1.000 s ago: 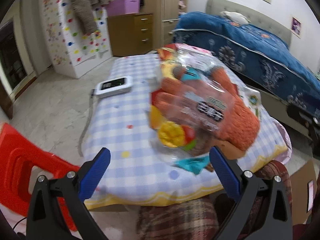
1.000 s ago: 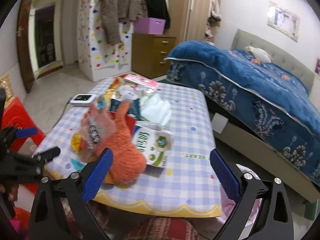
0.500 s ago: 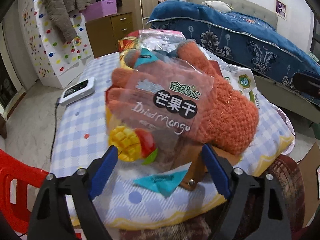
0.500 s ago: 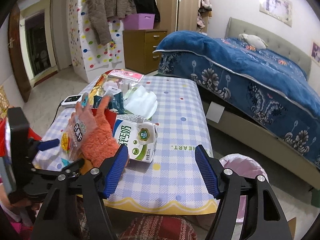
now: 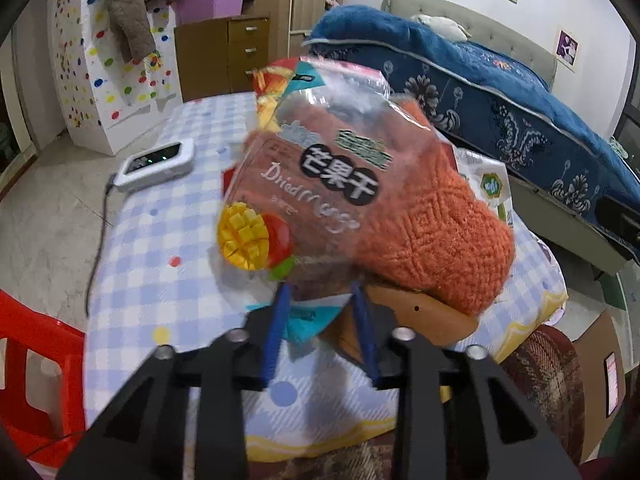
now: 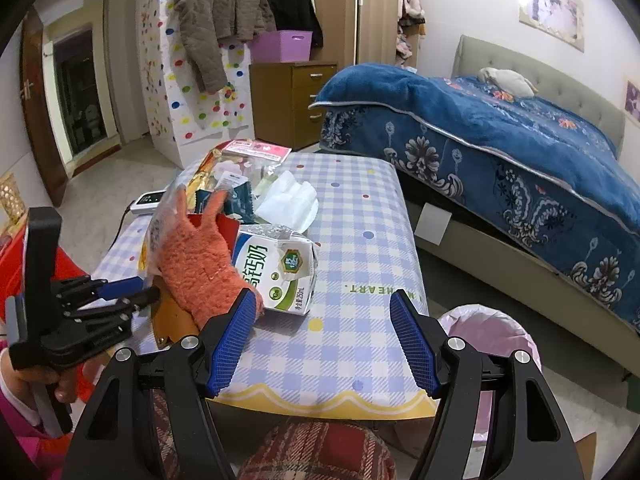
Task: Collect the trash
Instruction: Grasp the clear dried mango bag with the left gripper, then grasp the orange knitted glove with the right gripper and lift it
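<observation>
A clear dried mango bag (image 5: 320, 168) leans against an orange knitted glove (image 5: 432, 232) on a wooden stand (image 5: 420, 312), near the front edge of the checked table (image 5: 152, 240). My left gripper (image 5: 320, 292) is closing its jaws, and the blue pads pinch the bag's lower edge. The right wrist view shows that gripper (image 6: 148, 288) at the left, tips at the bag (image 6: 160, 224) beside the glove (image 6: 196, 256). My right gripper (image 6: 322, 298) hangs open over the table's near edge with nothing between its pads. A milk carton (image 6: 276, 268) lies just beyond its left finger.
More wrappers and a white tissue (image 6: 288, 200) lie behind the glove. A white device (image 5: 156, 160) with a cable sits at the table's left. A red chair (image 5: 32, 360) stands left, a pink-lined bin (image 6: 488, 332) right, a blue-covered bed (image 6: 500, 140) beyond.
My left gripper has come closer and lower, and its jaws have narrowed from wide open onto the bag's bottom edge. The right jaws narrowed a little early on, then held.
</observation>
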{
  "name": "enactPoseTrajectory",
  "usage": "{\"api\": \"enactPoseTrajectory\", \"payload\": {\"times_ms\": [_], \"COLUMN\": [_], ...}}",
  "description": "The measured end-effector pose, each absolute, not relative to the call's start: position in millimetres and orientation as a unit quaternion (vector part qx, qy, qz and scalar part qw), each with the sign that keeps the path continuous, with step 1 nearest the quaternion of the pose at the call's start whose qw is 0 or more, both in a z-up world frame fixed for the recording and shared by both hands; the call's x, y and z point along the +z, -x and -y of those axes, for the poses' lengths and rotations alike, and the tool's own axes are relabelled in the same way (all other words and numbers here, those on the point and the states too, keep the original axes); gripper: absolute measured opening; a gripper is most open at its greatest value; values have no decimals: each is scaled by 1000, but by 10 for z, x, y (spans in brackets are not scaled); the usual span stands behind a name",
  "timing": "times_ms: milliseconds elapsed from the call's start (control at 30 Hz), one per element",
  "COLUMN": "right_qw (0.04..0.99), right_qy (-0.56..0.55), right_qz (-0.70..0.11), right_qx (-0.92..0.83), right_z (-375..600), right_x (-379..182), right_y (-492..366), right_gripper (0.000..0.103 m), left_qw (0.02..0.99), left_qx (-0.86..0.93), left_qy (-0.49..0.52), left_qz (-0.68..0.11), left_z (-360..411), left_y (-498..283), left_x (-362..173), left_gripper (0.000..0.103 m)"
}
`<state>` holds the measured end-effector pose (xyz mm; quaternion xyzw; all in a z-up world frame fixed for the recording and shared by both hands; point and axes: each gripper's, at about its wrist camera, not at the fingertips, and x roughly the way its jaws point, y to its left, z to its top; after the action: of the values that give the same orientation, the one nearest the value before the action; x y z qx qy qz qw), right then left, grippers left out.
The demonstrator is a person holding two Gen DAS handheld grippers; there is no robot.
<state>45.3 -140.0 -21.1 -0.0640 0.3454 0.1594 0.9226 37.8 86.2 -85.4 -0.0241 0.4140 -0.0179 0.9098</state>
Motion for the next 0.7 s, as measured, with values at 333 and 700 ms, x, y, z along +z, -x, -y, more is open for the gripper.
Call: {"api": "enactPoseTrajectory", "payload": {"times_ms": [333, 700], "right_qw": [920, 904], "right_qy": [67, 78], "right_qz": [-334, -364], "right_qx": [195, 210], "right_z": [1275, 1123], "right_x": [-134, -420], "right_y": [-373, -401], "right_gripper": [69, 60], "left_qw": [941, 945], "left_qx": [14, 21], "left_qy": [6, -12], "left_qz": [-337, -326], "left_z": [-1126, -1069], "left_y": [9, 19], "left_x": [-276, -152], "left_gripper": [0, 0]}}
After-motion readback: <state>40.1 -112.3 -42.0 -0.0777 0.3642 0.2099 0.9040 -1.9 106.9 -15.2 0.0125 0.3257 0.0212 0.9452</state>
